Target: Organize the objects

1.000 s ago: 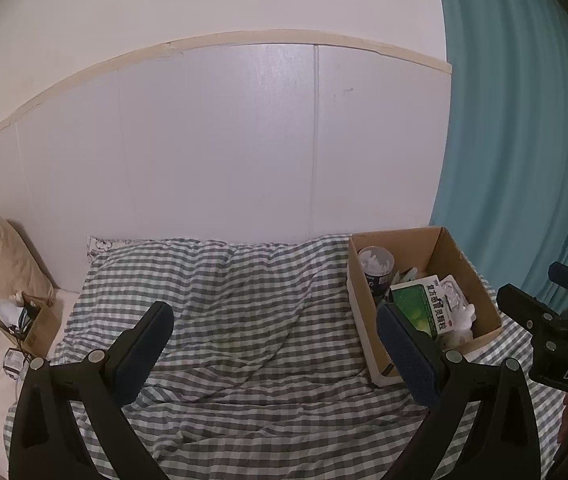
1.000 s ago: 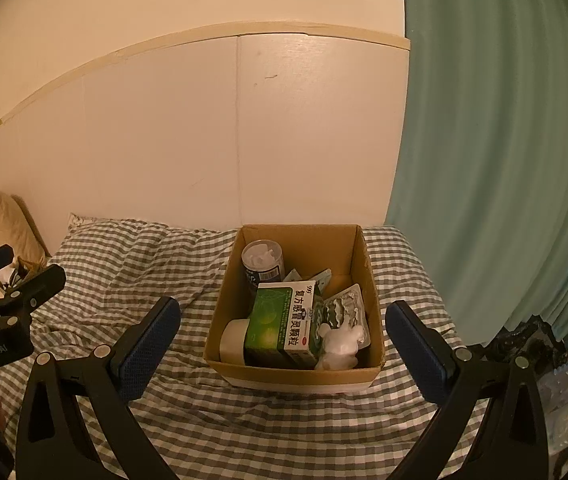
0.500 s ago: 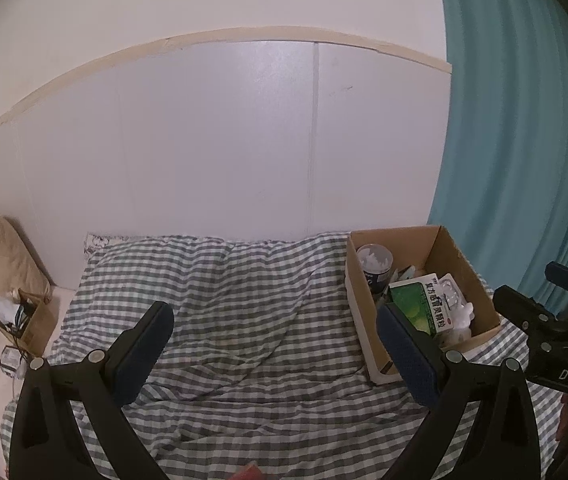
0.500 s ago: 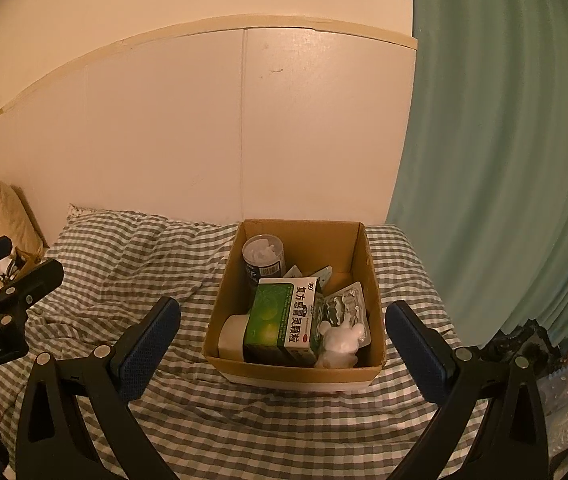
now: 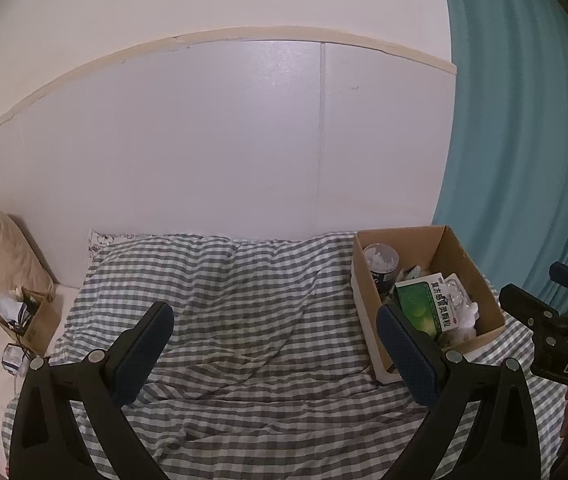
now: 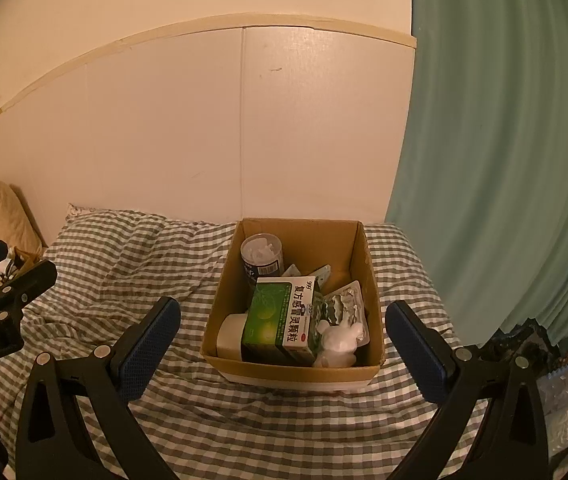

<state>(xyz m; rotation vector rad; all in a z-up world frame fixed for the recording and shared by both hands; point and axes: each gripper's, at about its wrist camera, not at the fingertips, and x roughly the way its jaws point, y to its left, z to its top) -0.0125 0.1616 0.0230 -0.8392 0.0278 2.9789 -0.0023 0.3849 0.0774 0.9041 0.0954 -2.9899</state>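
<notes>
A: What are the grippers doing?

B: The right gripper (image 6: 283, 338) is wide open and holds nothing. The left gripper (image 5: 274, 344) is too.

A: Where is the box (image 6: 358, 276)?

B: On the checked blanket (image 6: 132, 264), right in front of the right gripper. It is brown card with no lid.

A: What's inside?

B: A green carton (image 6: 280, 314), a dark can (image 6: 262, 260), a white bear (image 6: 338, 344) and a pill pack (image 6: 346, 302), all packed close.

Checked-quilted bed (image 6: 132, 280) with open cardboard box (image 6: 364, 264) near its curtain-side edge.
</notes>
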